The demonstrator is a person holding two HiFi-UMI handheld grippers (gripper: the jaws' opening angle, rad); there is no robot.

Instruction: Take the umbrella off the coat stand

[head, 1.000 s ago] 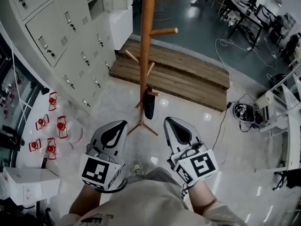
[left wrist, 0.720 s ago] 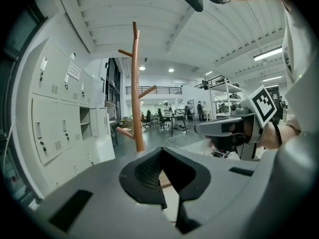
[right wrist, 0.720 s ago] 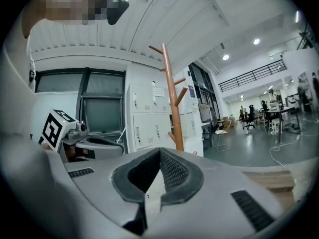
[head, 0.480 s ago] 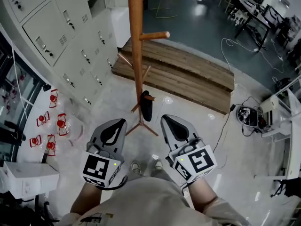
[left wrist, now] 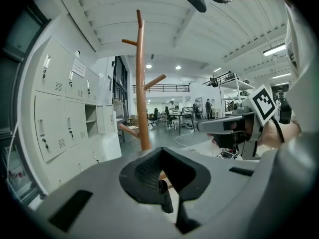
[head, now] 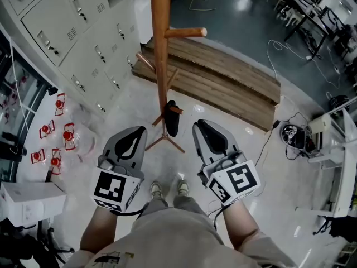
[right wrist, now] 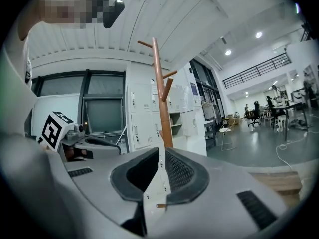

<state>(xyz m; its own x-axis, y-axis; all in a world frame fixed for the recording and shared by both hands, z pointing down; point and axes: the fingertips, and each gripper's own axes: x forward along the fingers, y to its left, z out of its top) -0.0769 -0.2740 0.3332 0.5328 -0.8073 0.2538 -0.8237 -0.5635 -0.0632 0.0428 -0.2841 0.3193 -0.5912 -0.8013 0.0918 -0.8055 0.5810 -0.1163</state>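
A tall wooden coat stand (head: 160, 49) rises from the floor ahead, with bare pegs higher up. A black folded umbrella (head: 172, 118) hangs from a low peg near its base. My left gripper (head: 139, 130) is held to the left of the umbrella and my right gripper (head: 199, 126) to its right, both short of it and touching nothing. Each has its jaws shut with nothing between them. The left gripper view shows the stand (left wrist: 143, 108) straight ahead and the dark umbrella (left wrist: 164, 200) low behind the jaws. The right gripper view shows the stand (right wrist: 163, 113) too.
Grey lockers (head: 83, 32) line the left side. A wooden platform (head: 223, 88) lies behind the stand. Red objects (head: 56, 144) and a white box (head: 28, 202) sit at the left, cables and a device (head: 293, 135) at the right. The person's shoes (head: 167, 188) stand below the grippers.
The person has stepped nearer the stand, and both grippers have come closer to its base and the umbrella. Both stay shut.
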